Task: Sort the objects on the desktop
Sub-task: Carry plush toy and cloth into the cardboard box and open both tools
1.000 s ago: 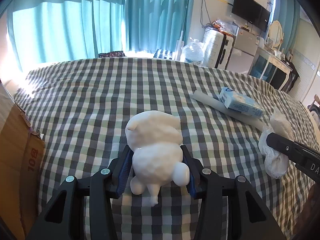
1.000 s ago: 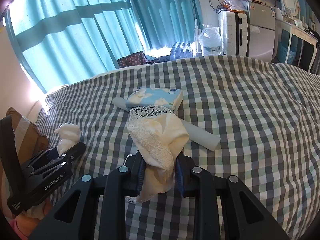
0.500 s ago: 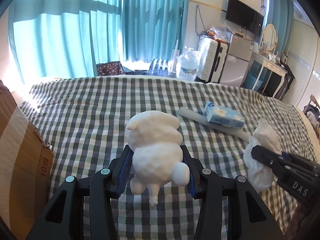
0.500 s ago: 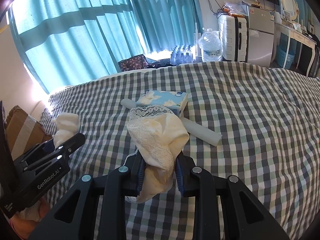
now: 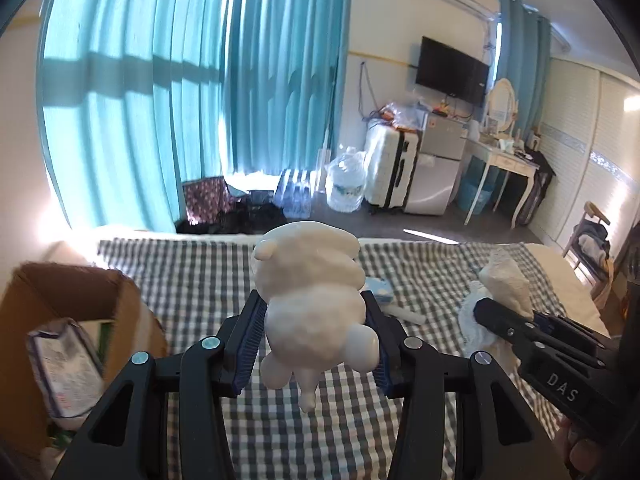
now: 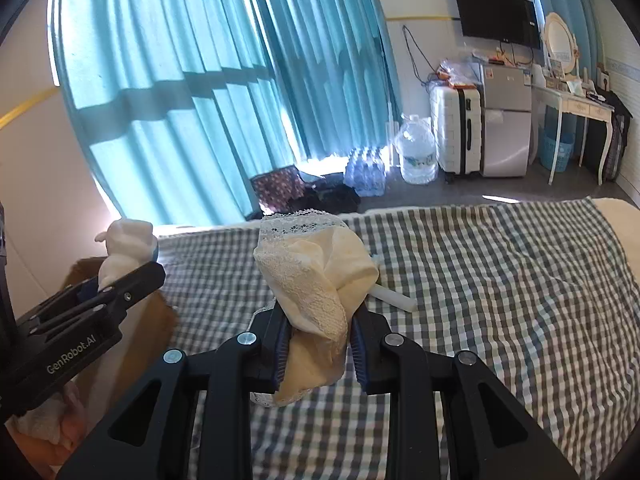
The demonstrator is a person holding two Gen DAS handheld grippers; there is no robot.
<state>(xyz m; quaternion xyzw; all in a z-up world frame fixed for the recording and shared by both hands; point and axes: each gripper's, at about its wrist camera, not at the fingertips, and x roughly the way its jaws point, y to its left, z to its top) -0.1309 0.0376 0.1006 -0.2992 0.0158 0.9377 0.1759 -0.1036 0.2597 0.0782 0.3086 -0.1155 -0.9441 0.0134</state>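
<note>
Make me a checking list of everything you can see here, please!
Surface: checked bedcover, wrinkled.
Job's things: white toy figure and cream lace cloth, both held; blue pack and white tube lying on the cover.
Clutter: cardboard box, open, with packets inside.
Grippers: left gripper shut on the toy; right gripper shut on the cloth.
Cables: wires hang on the wall beside the TV.
Surroundings: teal curtains, suitcase, water jug.
</note>
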